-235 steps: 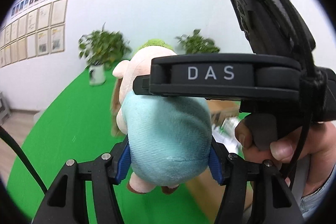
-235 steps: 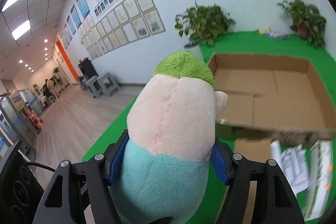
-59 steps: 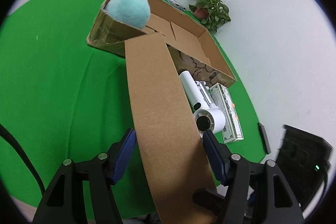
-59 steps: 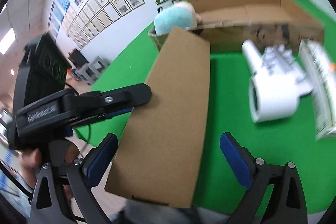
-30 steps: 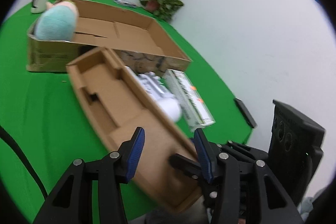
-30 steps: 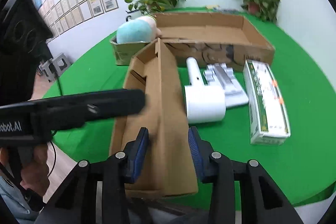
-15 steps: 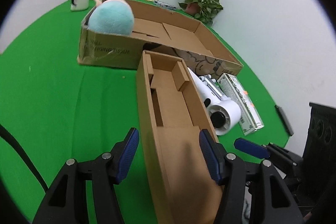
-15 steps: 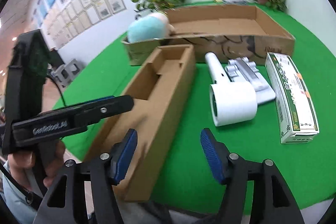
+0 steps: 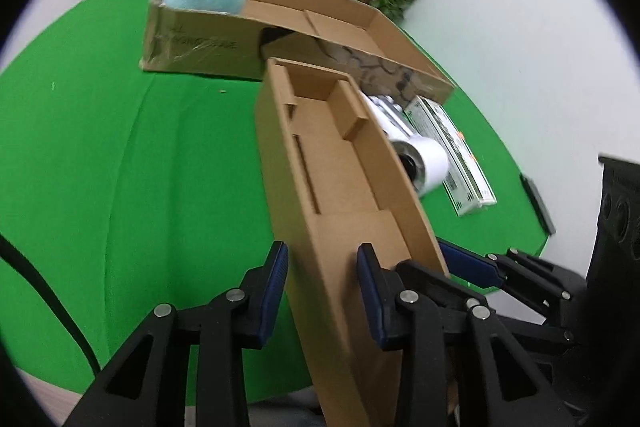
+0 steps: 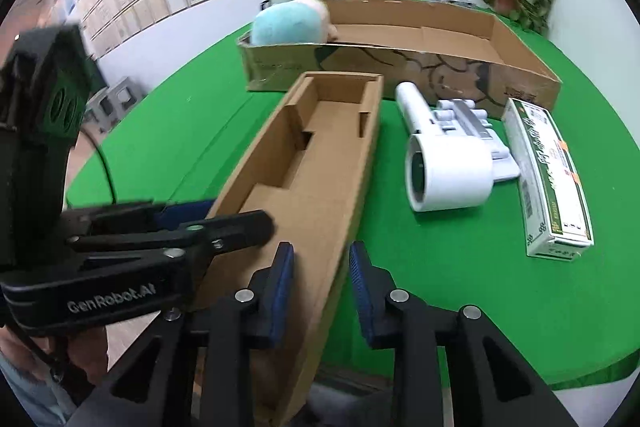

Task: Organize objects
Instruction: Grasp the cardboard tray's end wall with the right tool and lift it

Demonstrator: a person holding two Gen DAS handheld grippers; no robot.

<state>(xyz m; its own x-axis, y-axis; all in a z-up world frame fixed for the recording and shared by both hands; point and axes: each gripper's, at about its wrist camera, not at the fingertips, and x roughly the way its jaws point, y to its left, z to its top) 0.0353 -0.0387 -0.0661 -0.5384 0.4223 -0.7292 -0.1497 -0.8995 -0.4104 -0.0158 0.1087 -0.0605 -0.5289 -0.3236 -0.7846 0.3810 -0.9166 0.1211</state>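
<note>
A green-covered bench point(image 10: 460, 267) filled the room's foreground. Nearest, the left hand-held gripper point(image 9: 322, 273) and right hand-held gripper point(image 10: 320, 273) each pinched a wall of the long cardboard tray point(image 10: 320, 163); thin walls might buckle, tipping it onto the white device point(image 10: 448, 167) before the far carton point(image 10: 520, 55).

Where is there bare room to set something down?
Free: the green cloth left of the tray, and the big box's floor right of the plush. Crowded: right of the tray, where vacuum and carton lie.

both tools point(image 9: 322, 277) point(image 10: 320, 269) — clamped, side by side
</note>
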